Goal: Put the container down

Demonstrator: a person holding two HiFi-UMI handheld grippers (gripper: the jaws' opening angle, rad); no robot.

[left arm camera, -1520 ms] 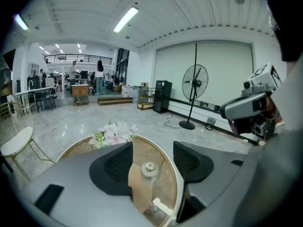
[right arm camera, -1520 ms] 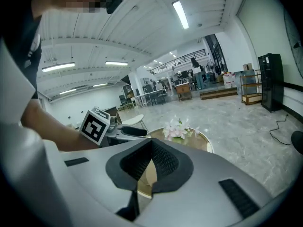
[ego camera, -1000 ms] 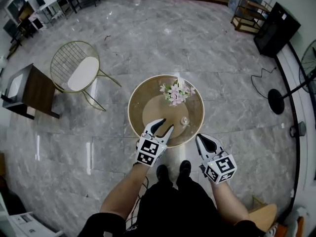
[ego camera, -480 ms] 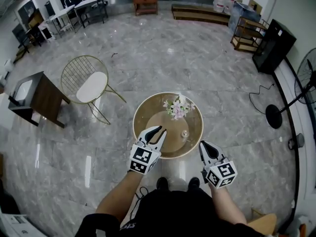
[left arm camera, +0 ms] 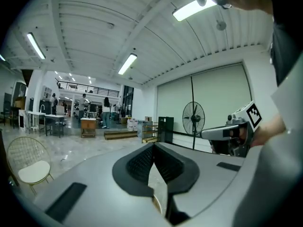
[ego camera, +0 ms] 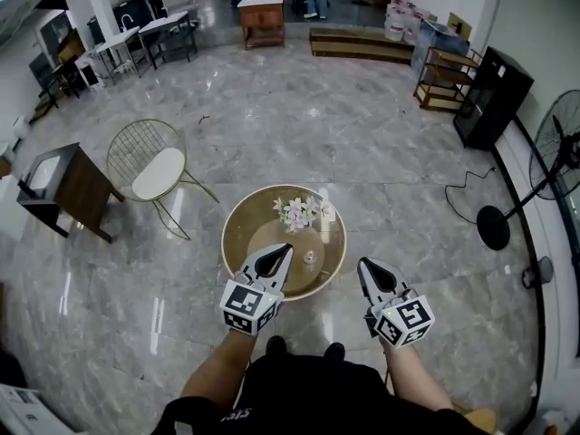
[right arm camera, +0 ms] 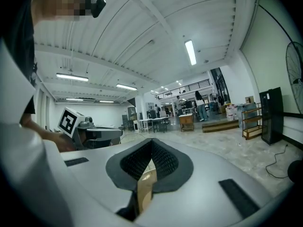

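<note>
A small clear container (ego camera: 309, 257) stands on the round glass-topped table (ego camera: 237, 221), just in front of a bunch of pale flowers (ego camera: 297, 212). My left gripper (ego camera: 285, 248) hangs over the table's near edge, a little left of the container and not touching it. Its jaws have just been closing and now meet with nothing between them (left arm camera: 154, 144). My right gripper (ego camera: 362, 263) is off the table's right side, above the floor. Its jaws are also shut and empty (right arm camera: 151, 141).
A gold wire chair (ego camera: 149, 159) and a dark side table (ego camera: 63, 184) stand to the left. A standing fan (ego camera: 494, 225) with its cable, a black cabinet (ego camera: 489, 84) and a low shelf (ego camera: 437, 78) line the right side. Marble floor surrounds the table.
Both grippers have risen and drawn back from the table towards me. The left jaws went from open to shut, empty. The head view has tilted up, showing more of the room.
</note>
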